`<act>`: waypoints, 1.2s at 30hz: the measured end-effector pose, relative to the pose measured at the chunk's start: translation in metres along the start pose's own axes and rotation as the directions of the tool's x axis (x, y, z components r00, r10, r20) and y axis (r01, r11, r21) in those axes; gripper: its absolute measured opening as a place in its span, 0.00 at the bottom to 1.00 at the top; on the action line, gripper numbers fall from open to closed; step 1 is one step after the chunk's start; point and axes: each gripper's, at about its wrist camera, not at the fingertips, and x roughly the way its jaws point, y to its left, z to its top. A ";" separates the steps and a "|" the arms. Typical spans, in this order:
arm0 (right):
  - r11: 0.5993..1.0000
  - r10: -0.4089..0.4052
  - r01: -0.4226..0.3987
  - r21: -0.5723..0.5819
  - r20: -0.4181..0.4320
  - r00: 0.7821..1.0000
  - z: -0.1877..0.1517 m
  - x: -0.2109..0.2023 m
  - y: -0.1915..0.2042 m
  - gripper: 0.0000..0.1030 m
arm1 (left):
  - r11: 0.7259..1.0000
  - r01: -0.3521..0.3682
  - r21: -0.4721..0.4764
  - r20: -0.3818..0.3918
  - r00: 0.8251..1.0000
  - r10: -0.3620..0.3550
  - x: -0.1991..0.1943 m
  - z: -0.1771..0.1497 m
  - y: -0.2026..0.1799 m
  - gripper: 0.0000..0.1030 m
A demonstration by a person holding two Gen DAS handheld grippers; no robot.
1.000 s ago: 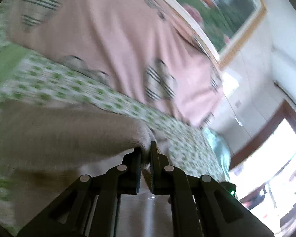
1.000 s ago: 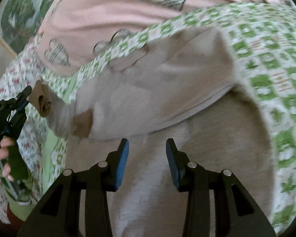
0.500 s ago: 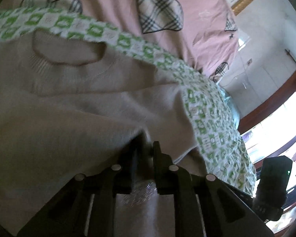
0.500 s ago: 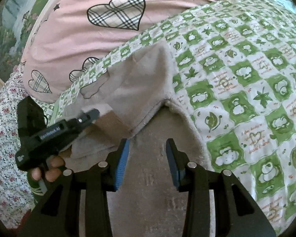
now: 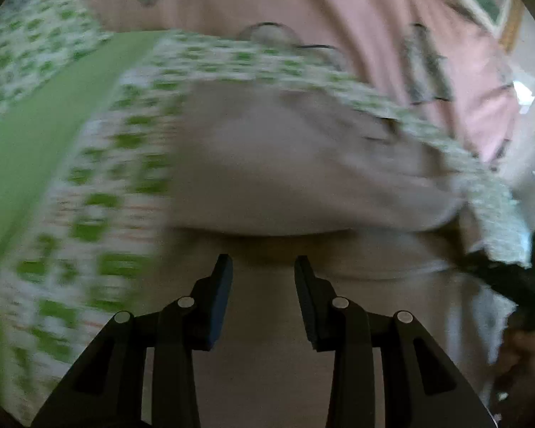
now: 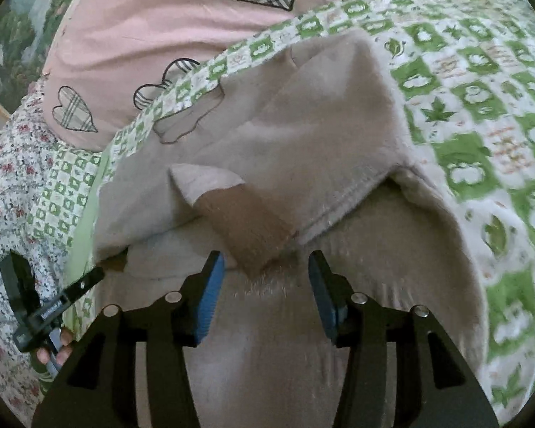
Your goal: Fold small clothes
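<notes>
Left gripper has let go since half a second ago: its jaws were pinched on the sweater, now they stand apart with nothing between them, and its view is smeared by motion. Right gripper is also spread, empty, hovering over the lower body. Sweater lies on the green-check sheet, near the pink pillow, with one sleeve folded across; brown cuff sits just ahead of the right fingertips. My read: sleeve fold is placed, other side comes next. To do it well, grab the outer edge low, lift little, lay it flat without dragging the folded sleeve off.
</notes>
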 end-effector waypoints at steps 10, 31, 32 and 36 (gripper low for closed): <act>0.991 0.132 -0.130 -0.026 0.157 0.979 0.040 -0.069 0.007 0.04 | 0.986 -0.165 -0.019 0.006 0.986 0.165 0.030 0.015 0.038 0.36; 0.997 -0.064 0.060 0.048 0.099 0.993 0.029 -0.055 -0.041 0.40 | 0.991 0.120 -0.067 0.007 0.993 -0.120 0.013 0.064 0.059 0.69; 0.996 -0.085 0.080 0.044 0.124 0.989 0.028 -0.060 -0.039 0.40 | 0.990 0.123 -0.075 -0.011 0.992 -0.124 0.024 0.073 0.059 0.69; 0.999 -0.036 0.037 -0.001 0.143 0.989 0.036 -0.067 -0.023 0.42 | 0.981 0.173 -0.088 -0.065 0.982 -0.179 0.057 0.101 0.058 0.69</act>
